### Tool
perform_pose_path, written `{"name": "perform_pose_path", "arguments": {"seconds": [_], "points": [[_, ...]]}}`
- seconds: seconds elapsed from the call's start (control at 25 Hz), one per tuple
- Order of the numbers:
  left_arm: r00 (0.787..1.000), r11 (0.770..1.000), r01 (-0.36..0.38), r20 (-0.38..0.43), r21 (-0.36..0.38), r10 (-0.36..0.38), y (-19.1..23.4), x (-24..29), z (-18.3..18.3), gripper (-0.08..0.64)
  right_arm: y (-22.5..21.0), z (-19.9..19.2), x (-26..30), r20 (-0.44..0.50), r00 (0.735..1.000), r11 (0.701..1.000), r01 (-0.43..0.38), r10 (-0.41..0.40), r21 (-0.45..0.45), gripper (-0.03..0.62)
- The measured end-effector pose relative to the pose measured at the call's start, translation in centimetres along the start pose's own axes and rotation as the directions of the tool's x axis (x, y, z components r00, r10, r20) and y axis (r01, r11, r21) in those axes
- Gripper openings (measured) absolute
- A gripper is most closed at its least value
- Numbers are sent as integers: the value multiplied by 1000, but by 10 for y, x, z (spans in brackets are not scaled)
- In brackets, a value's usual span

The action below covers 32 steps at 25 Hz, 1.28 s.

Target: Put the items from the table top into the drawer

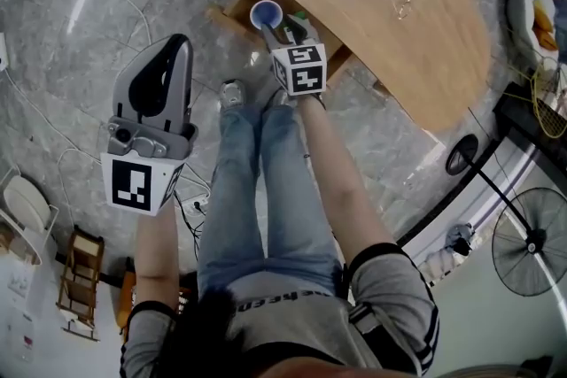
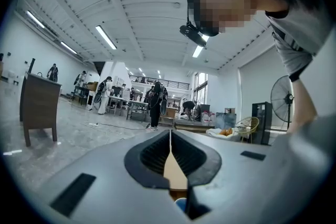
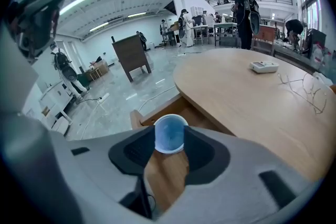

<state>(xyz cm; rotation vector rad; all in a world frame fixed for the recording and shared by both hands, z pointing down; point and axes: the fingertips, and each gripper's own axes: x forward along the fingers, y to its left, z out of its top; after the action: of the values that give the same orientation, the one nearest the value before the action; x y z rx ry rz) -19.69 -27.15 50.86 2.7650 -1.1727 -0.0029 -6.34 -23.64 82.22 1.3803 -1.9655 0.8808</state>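
A small blue plastic cup is gripped by the right gripper. Its jaws are partly closed, with a pad pressed to each side of the cup, whose open mouth is turned towards the camera. The cup is held in the air over the open light wooden drawer, which is pulled out from beneath the near left edge of the oval wooden table. The drawer's far part is overhung by that table edge.

On the table top, far from the drawer, a small white oblong item is seen. Nearer and to the right lies a pair of thin wire-framed glasses. Both are well apart from the cup.

The left gripper is held out to the left, away from the table. Its jaws are brought together at the tips and nothing is held between them.

Between the two grippers the person's legs in blue jeans are seen, with the shoes close to the drawer. On the grey marble floor a dark wooden cabinet stands far off to the left. A black pedestal fan stands to the right of the table.
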Motion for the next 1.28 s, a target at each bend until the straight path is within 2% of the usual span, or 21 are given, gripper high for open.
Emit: {"name": "perform_pose_path", "arguments": {"seconds": [0.08, 0.16, 0.52, 0.92, 1.28], "points": [[1000, 1000, 23, 7, 1, -23, -7, 5, 6, 12, 0, 4, -13, 20, 1000, 1000, 6, -6, 4, 74], [999, 999, 45, 13, 5, -45, -14, 10, 11, 12, 1, 8, -26, 40, 999, 1000, 9, -9, 14, 5], [994, 994, 108, 7, 9, -109, -39, 26, 27, 12, -4, 29, -87, 169, 983, 994, 53, -68, 91, 3], [992, 992, 127, -7, 22, -127, -79, 33, 59, 12, -9, 69, -184, 327, 937, 988, 80, -120, 132, 4], [993, 993, 117, 0, 29, -117, -115, 22, 105, 14, -6, 100, -276, 419, 898, 989, 97, -135, 109, 4]]}}
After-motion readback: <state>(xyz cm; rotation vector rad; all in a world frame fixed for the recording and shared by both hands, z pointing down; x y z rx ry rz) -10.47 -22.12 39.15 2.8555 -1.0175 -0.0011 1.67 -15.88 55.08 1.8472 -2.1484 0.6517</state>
